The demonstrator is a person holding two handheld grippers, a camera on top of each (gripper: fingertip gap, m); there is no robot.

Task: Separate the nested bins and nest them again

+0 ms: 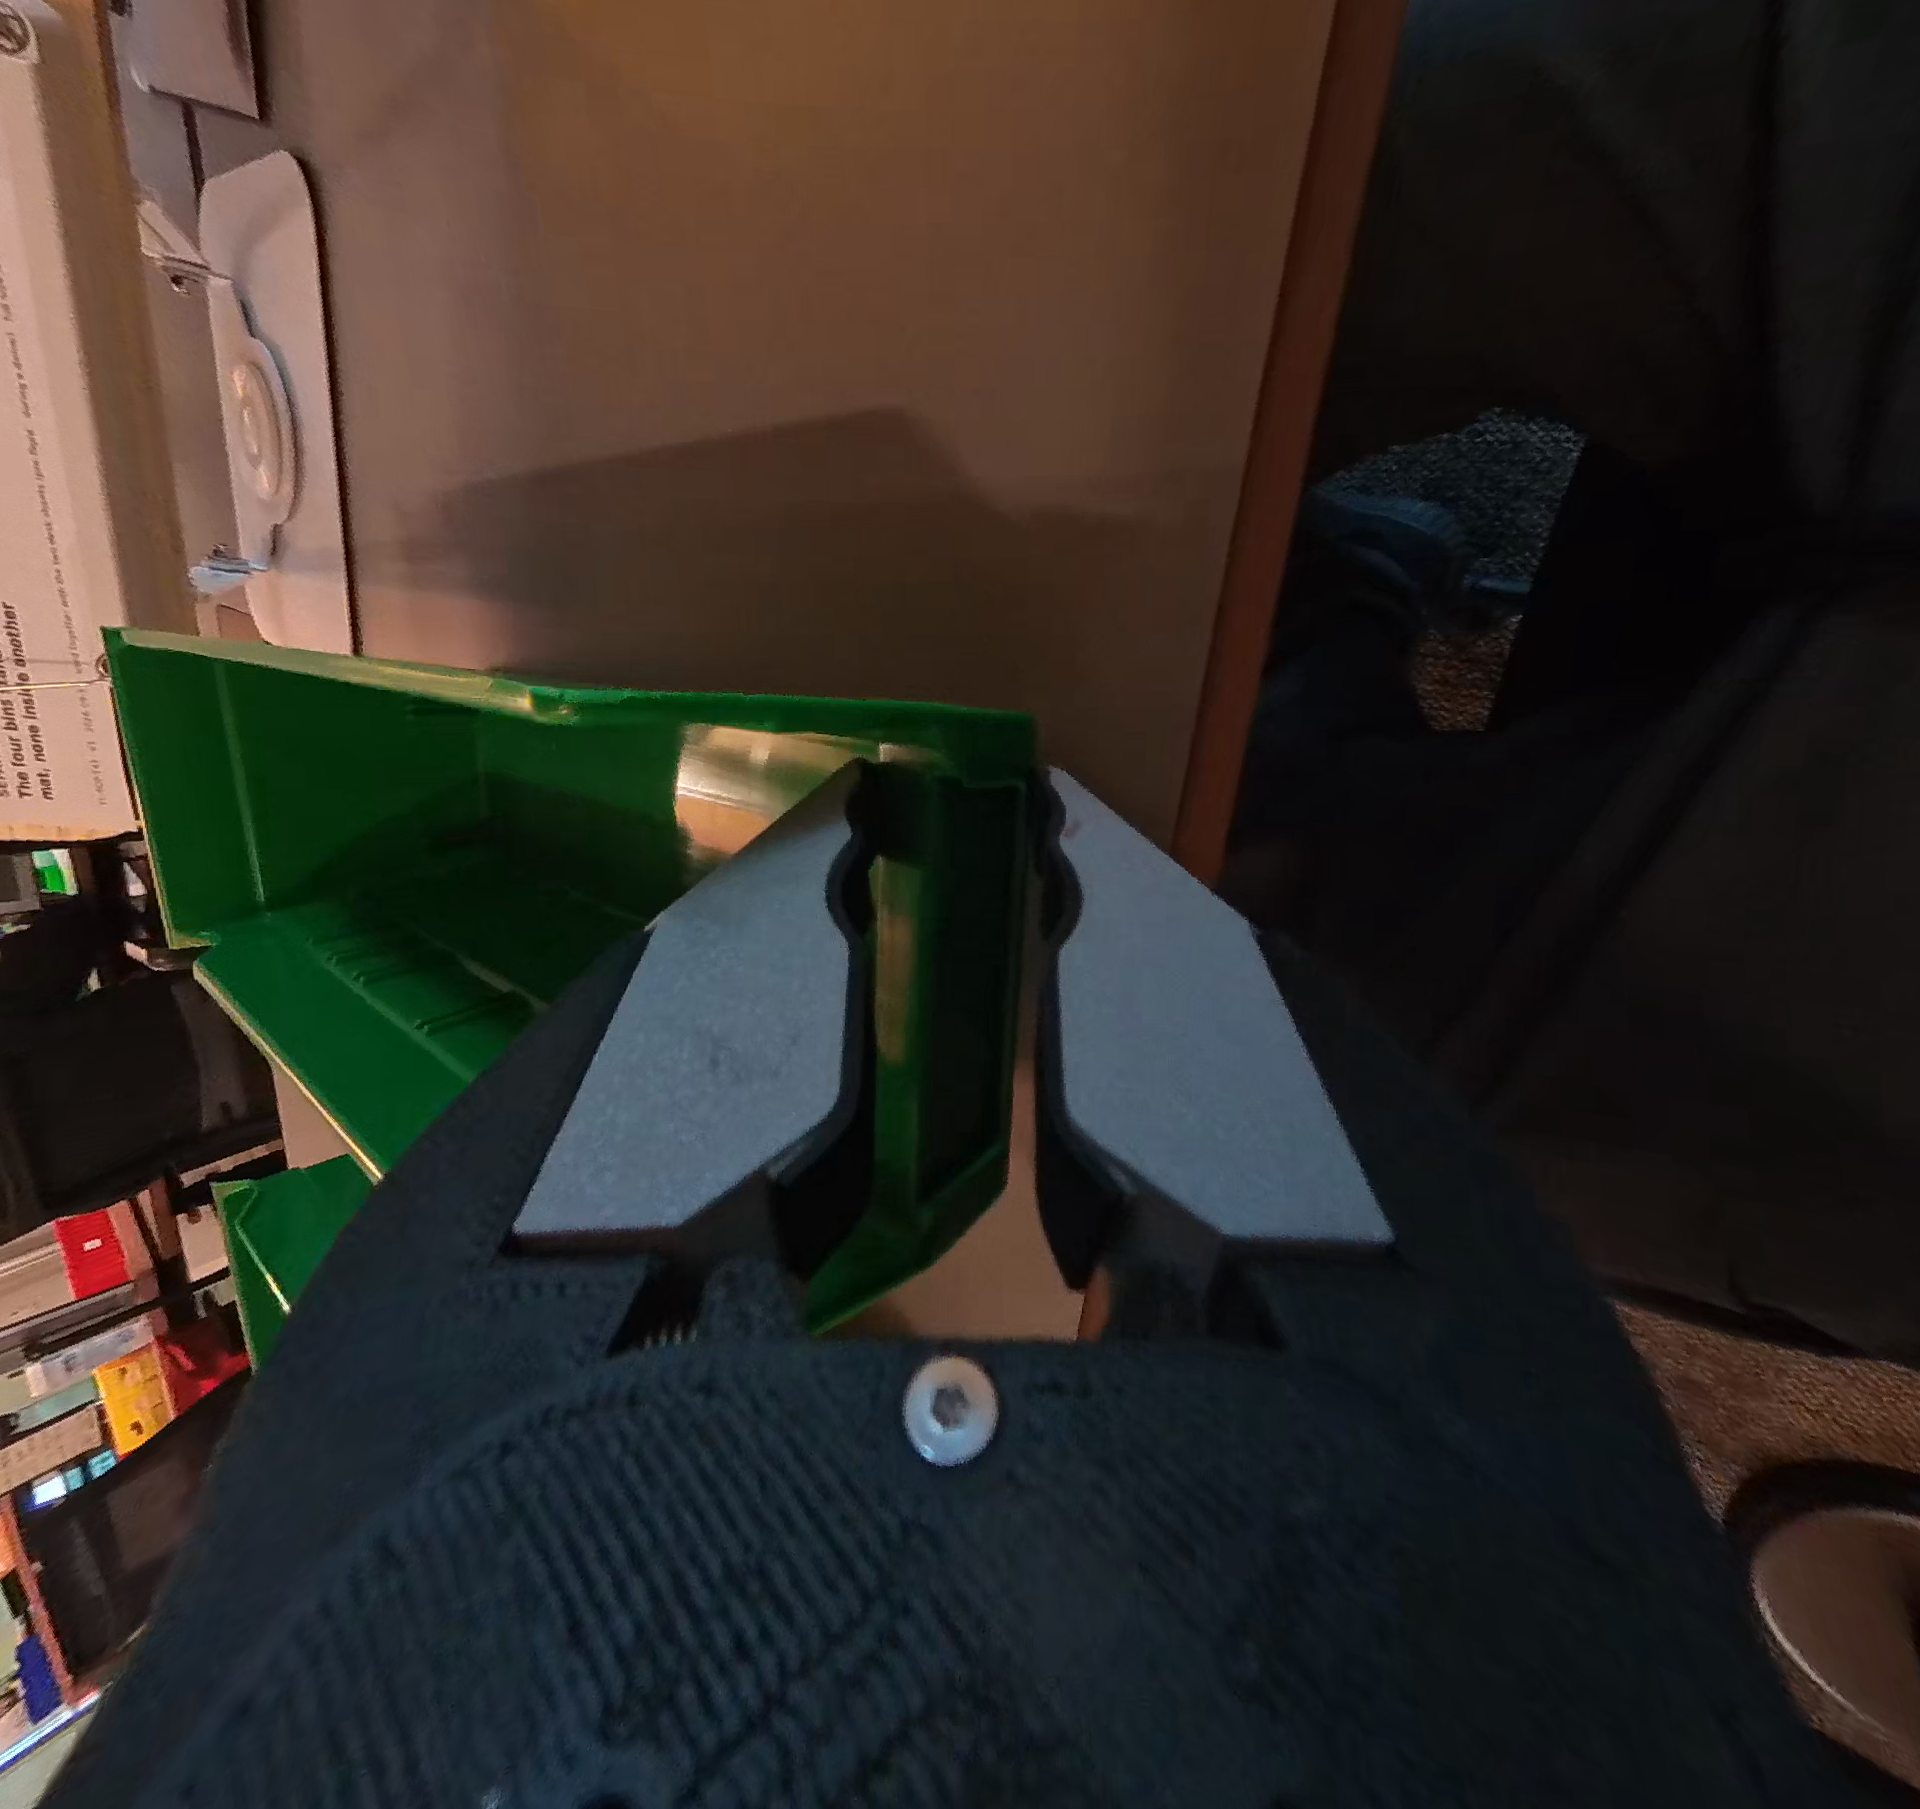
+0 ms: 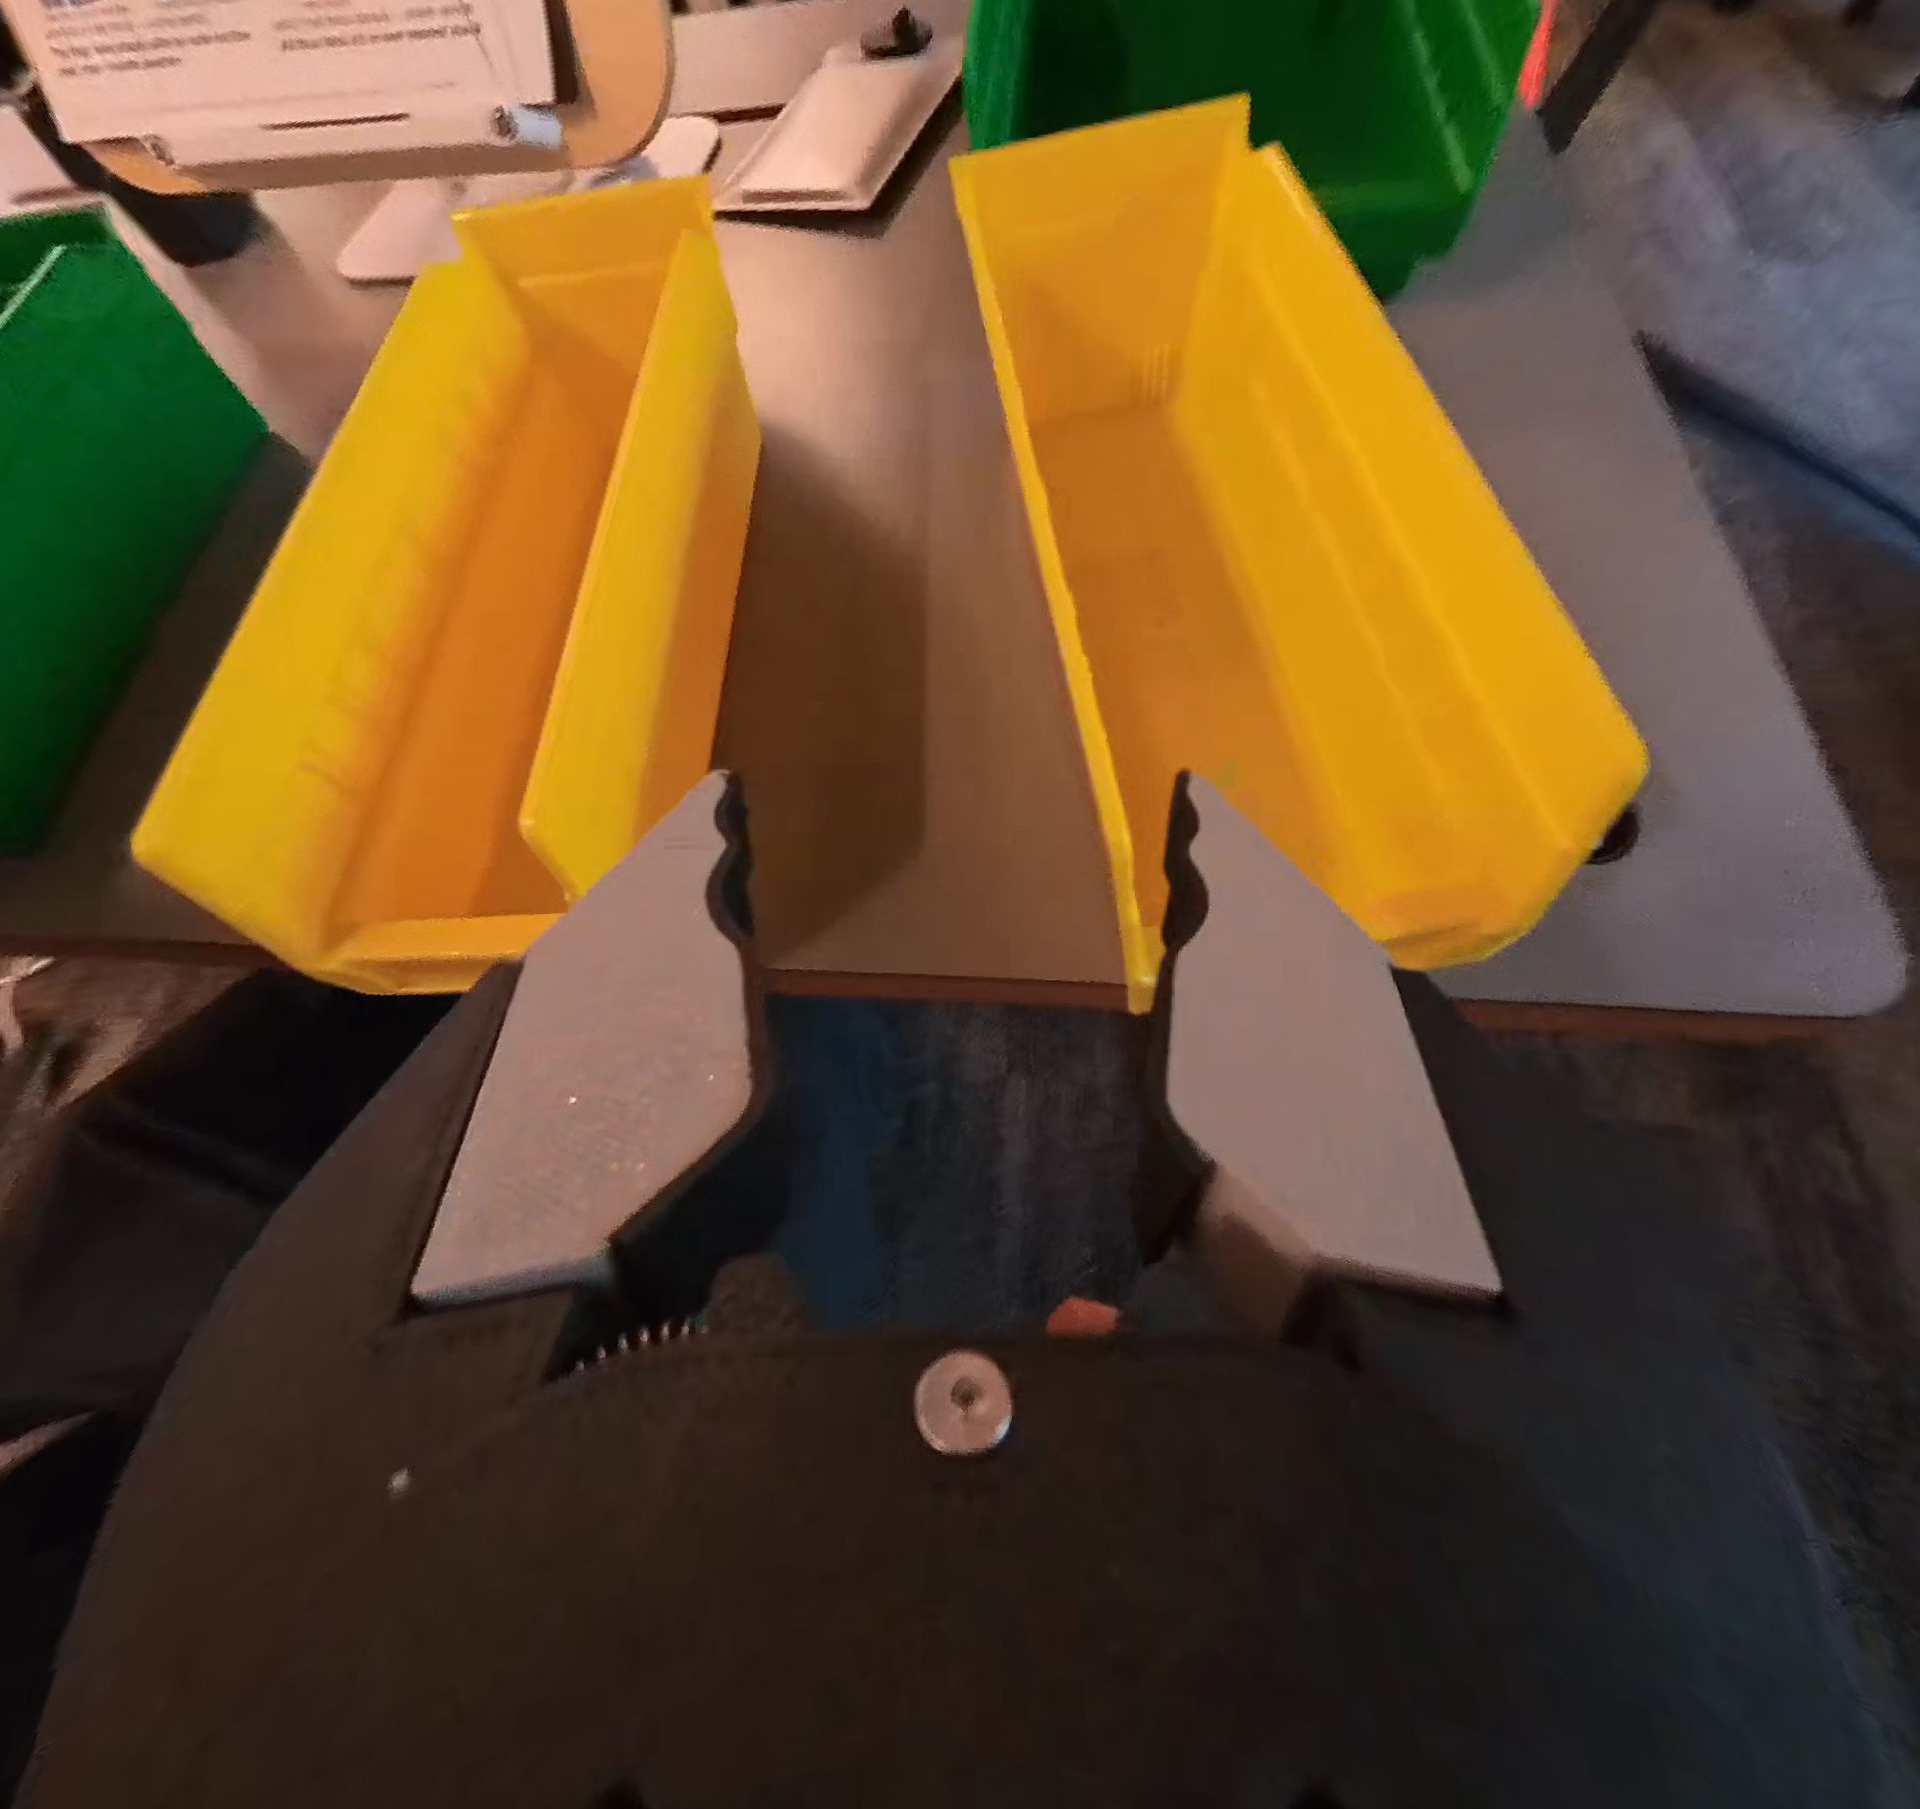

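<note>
Right wrist view: two yellow bins (image 2: pixel 447 606) (image 2: pixel 1299 554) are seen separated, side by side on the table (image 2: pixel 883 533), before the empty, wide-spread right gripper (image 2: pixel 956 855), while a green bin (image 1: pixel 416 824) is clamped by its wall in the left gripper (image 1: pixel 945 824), re-nesting judged unfinished.

Two long bins are lying side by side on the table (image 2: pixel 894 533) in the right wrist view, the left bin (image 2: pixel 447 596) well apart from the right bin (image 2: pixel 1278 533). A taller bin (image 2: pixel 1247 45) is standing behind the right one, and another bin (image 2: pixel 94 492) is sitting left of the left one. An instruction card (image 2: pixel 281 3) is standing at the back left.
</note>
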